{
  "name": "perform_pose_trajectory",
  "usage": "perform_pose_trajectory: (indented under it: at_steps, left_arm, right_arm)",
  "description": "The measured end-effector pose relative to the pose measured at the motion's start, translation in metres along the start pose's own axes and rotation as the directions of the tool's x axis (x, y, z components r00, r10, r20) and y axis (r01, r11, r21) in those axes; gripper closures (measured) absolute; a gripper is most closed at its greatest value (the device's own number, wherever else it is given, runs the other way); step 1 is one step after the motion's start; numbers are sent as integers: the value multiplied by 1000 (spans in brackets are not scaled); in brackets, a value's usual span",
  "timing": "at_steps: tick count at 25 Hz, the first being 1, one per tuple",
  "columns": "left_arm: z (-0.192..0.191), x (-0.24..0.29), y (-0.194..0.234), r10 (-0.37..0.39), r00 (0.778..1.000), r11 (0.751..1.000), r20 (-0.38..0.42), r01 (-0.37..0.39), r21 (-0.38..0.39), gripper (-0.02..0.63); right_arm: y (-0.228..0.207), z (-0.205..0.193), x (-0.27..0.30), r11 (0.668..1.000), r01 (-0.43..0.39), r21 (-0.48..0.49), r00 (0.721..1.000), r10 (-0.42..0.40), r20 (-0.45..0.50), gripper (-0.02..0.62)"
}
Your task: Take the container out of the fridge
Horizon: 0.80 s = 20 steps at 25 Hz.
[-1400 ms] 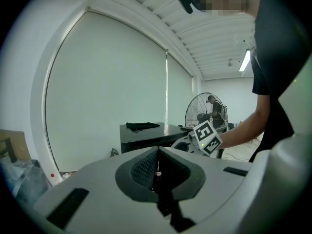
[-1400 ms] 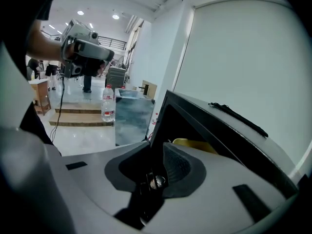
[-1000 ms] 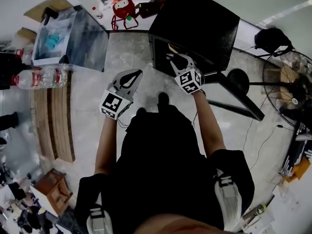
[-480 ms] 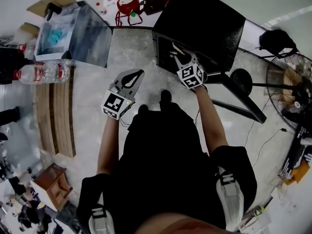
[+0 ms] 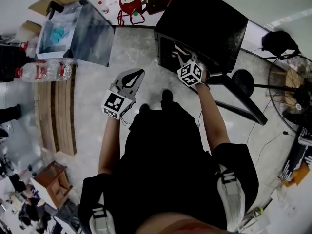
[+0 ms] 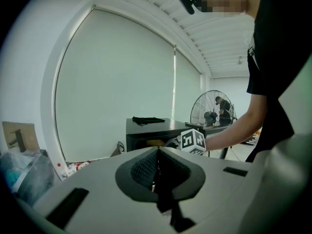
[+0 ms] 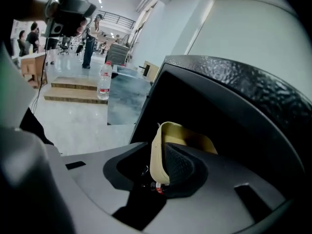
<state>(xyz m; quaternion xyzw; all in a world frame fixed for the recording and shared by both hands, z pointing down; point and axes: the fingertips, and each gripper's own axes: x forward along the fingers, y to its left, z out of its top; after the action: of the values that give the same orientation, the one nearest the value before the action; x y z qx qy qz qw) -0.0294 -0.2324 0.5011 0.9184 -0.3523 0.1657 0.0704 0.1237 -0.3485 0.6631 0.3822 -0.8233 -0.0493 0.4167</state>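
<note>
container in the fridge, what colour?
Pale cream-yellow container; clearest in the right gripper view.

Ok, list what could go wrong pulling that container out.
The jaws of the right hand-held gripper have just been closing around one thin wall of the beige container, not yet clamped: pulling now could slip off. Gripped by one edge only, it may tilt or catch on the fridge opening. The left hand-held gripper is shut and away, giving no support.
</note>
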Motion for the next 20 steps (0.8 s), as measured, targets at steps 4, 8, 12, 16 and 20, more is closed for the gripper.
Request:
perform_pose_trajectory:
  at_steps: [4, 8, 12, 16, 20]
  left_arm:
    - [6, 2, -2, -8, 1000, 1000, 10, 8, 3, 586]
    - [4, 4, 1, -10, 1000, 1000, 13, 10, 5, 587]
    - [4, 5, 3, -14, 1000, 1000, 17, 14, 4, 588]
    - [6, 5, 3, -21, 1000, 1000, 19, 21, 4, 587]
    - [9, 3, 3, -30, 999, 1000, 25, 29, 9, 587]
  right_arm:
    - [-1, -2, 4, 1000, 0, -16, 1000, 0, -18, 511]
    - [-2, -3, 6, 1000, 0, -23, 999, -1, -38, 565]
    - [-5, -1, 6, 1000, -8, -10, 999, 8, -38, 566]
    - [-6, -1, 2, 1000, -6, -12, 999, 5, -41, 566]
    - [-5, 1, 1, 1000, -3, -17, 999, 2, -46, 566]
